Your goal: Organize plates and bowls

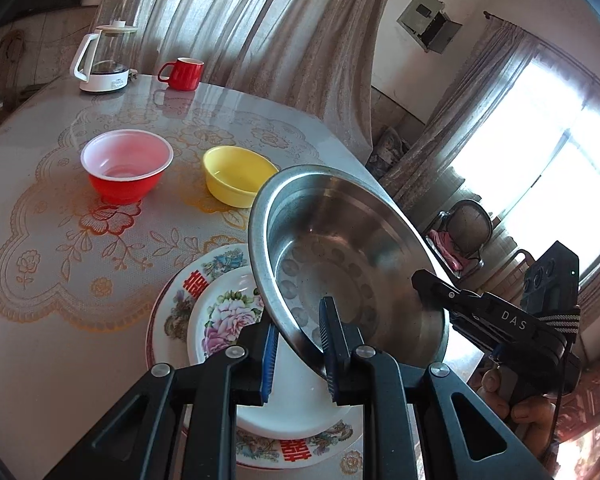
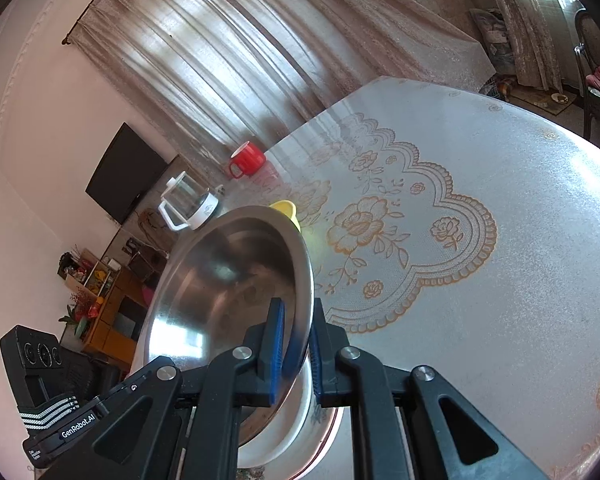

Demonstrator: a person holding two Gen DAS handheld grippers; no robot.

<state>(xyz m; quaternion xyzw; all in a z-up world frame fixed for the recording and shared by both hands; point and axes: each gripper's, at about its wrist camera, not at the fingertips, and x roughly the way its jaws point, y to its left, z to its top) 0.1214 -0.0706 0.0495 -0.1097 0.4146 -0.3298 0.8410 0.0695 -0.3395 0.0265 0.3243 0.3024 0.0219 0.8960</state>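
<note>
left tool [image 1: 298, 346]: clamped on steel bowl [image 1: 340, 248] rim, lower centre
right tool [image 2: 298, 346]: clamped on opposite rim
steel bowl: tilted, lifted over stacked plates [image 1: 220, 312]
surface [image 1: 40, 260]: red bowl [image 1: 126, 170], yellow bowl [image 1: 236, 174] upper left

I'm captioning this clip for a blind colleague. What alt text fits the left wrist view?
The left hand-held gripper clamps the rim of a tilted steel bowl above two stacked floral plates, while the right hand-held gripper grips its far rim. Beyond, on the lace-patterned table, stand a red bowl, a yellow bowl, a red mug and a glass kettle.
</note>
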